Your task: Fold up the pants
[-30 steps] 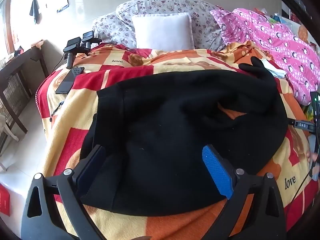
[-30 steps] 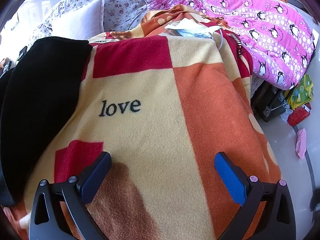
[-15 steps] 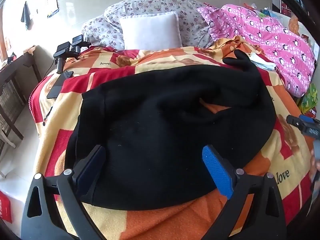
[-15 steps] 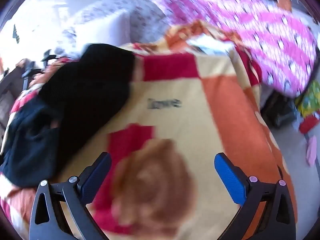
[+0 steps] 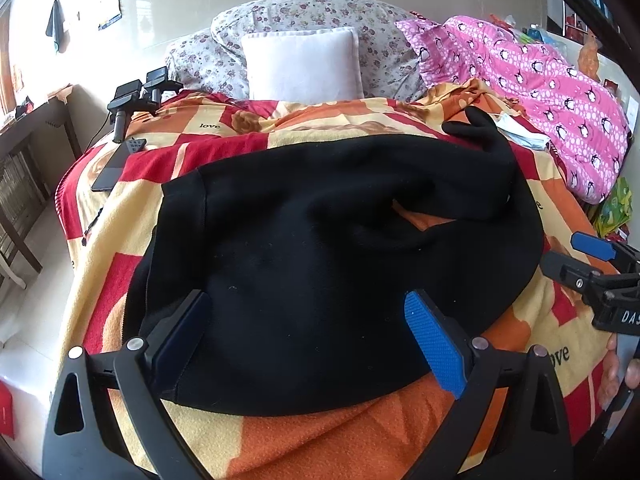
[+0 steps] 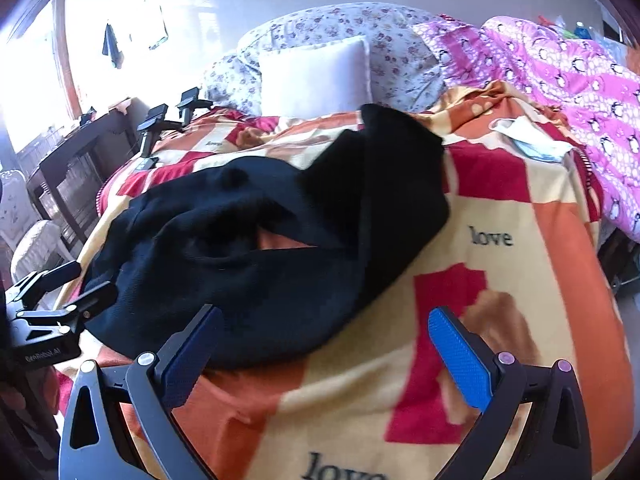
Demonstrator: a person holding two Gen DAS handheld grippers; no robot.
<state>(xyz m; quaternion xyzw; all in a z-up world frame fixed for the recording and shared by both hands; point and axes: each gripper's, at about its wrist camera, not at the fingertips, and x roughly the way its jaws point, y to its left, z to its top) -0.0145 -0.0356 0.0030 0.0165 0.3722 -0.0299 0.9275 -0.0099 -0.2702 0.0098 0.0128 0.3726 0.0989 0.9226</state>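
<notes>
The black pants [image 5: 328,248] lie crumpled across the middle of the bed's blanket [image 5: 320,440], one leg trailing toward 1 o'clock and a patch of orange blanket showing through a gap between the legs. Over the last second the right gripper [image 6: 320,356] has swung from bare blanket round to face the pants, which now fill its view from 9 to 12 o'clock; the left gripper [image 5: 308,336] has pulled back a little, its fingers [image 5: 434,344] above the near hem. Both sets of fingers are spread wide and hold nothing. I judge both are lining up for a first grasp, with no fold made. A white pillow [image 5: 302,64] sits at 12 o'clock, a pink quilt [image 5: 540,92] at 2, a phone clamp [image 5: 136,96] at 10. Nothing blocks the pants, though the twisted leg needs straightening.
</notes>
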